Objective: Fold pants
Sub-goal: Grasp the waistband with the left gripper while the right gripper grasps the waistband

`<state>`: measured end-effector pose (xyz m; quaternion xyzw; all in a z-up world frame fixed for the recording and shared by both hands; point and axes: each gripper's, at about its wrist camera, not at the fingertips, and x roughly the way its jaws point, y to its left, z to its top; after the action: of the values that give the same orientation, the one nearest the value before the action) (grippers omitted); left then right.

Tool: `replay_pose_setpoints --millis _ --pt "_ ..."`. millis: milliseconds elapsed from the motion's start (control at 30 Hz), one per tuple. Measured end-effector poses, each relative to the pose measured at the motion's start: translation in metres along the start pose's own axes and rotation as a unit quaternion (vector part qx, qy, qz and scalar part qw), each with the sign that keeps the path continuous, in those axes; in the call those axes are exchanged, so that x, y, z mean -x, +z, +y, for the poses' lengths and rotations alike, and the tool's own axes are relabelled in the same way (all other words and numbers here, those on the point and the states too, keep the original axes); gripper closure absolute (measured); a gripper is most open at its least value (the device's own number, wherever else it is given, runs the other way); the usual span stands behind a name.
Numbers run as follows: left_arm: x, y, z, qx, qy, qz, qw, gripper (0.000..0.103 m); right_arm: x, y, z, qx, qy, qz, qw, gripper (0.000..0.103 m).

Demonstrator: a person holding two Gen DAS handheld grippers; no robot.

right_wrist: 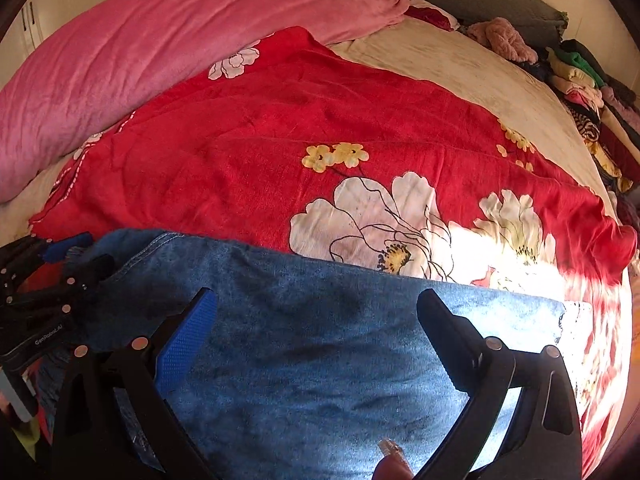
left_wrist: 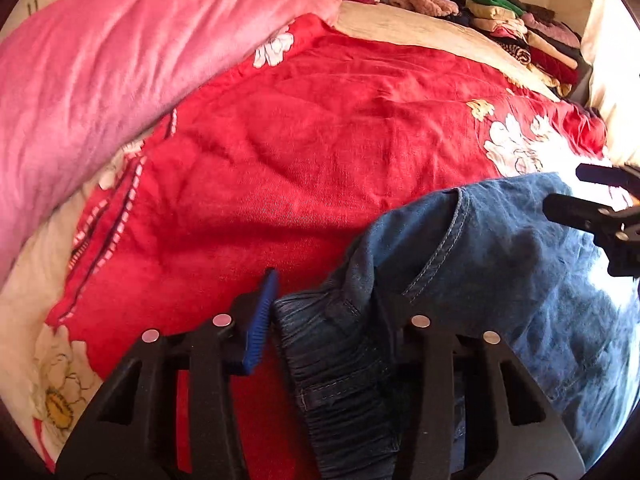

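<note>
The jeans (right_wrist: 320,352) lay on the red bed cover (left_wrist: 304,168). The left tongs (left_wrist: 320,312) pinched the waistband; the right tongs (right_wrist: 316,320) stood wide above the cloth. Next, probably they must grip the leg for folding.

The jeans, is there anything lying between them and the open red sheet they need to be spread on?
Nothing visible blocks it. The jeans already lie at the near edge of the red floral sheet, which is bare ahead of them. The pink blanket and the clothes pile sit along the far sides.

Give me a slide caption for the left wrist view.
Left gripper closed on the jeans waistband above a red floral bedspread.
</note>
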<state>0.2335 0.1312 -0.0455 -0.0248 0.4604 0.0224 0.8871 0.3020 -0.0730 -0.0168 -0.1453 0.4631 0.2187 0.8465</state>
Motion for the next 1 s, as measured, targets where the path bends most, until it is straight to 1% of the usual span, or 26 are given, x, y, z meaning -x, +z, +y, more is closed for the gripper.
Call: replay_pose_setpoints --millis 67,200,267,367,400,433,467,500,533,600,700,800,867,1000 --pt "0.011 -0.001 -0.001 -0.006 -0.001 -0.020 0.9998 0.074 -0.002 0.001 0.004 0.015 0.000 -0.002 1.000 0.004" --pt "0.033 -0.003 0.002 -0.008 -0.006 -0.050 0.9987 0.075 -0.003 0.004 0.018 0.065 -0.001 -0.011 0.998 0.004" --pt "0.042 -0.006 0.001 -0.012 -0.008 -0.061 0.9980 0.075 -0.006 0.005 0.028 0.102 -0.009 -0.017 0.995 0.004" --pt "0.055 -0.008 -0.004 -0.019 -0.016 -0.072 0.9971 0.076 -0.017 0.005 0.041 0.154 -0.019 -0.007 0.988 0.005" --pt "0.058 -0.009 -0.005 -0.023 -0.020 -0.077 0.9966 0.076 -0.020 0.004 0.045 0.165 -0.019 -0.005 0.986 0.009" --pt "0.060 -0.009 -0.006 -0.024 -0.023 -0.080 0.9962 0.076 -0.023 0.004 0.048 0.173 -0.008 -0.001 0.985 0.016" --pt "0.058 -0.007 -0.007 -0.025 -0.023 -0.078 0.9964 0.076 -0.025 0.003 0.049 0.173 0.016 0.007 0.985 0.037" --pt "0.056 -0.007 -0.008 -0.026 -0.021 -0.076 0.9966 0.076 -0.027 0.002 0.050 0.168 0.033 0.013 0.985 0.053" --pt "0.053 -0.007 -0.009 -0.029 -0.015 -0.074 0.9967 0.076 -0.027 0.002 0.051 0.164 0.041 0.012 0.986 0.056" --pt "0.051 -0.008 -0.008 -0.030 -0.010 -0.073 0.9968 0.076 -0.022 -0.001 0.054 0.157 0.055 -0.001 0.986 0.075" --pt "0.053 -0.009 -0.007 -0.028 -0.007 -0.080 0.9964 0.076 -0.009 -0.008 0.052 0.138 0.066 -0.025 0.988 0.087" --pt "0.056 -0.013 -0.006 -0.029 -0.005 -0.084 0.9960 0.076 0.011 -0.016 0.043 0.106 0.081 -0.049 0.990 0.091" --pt "0.059 -0.016 -0.007 -0.029 -0.006 -0.086 0.9959 0.076 0.027 -0.023 0.038 0.087 0.094 -0.065 0.990 0.092" --pt "0.074 -0.022 -0.012 -0.032 -0.007 -0.102 0.9943 0.076 0.063 -0.041 0.033 0.060 0.110 -0.098 0.987 0.093"
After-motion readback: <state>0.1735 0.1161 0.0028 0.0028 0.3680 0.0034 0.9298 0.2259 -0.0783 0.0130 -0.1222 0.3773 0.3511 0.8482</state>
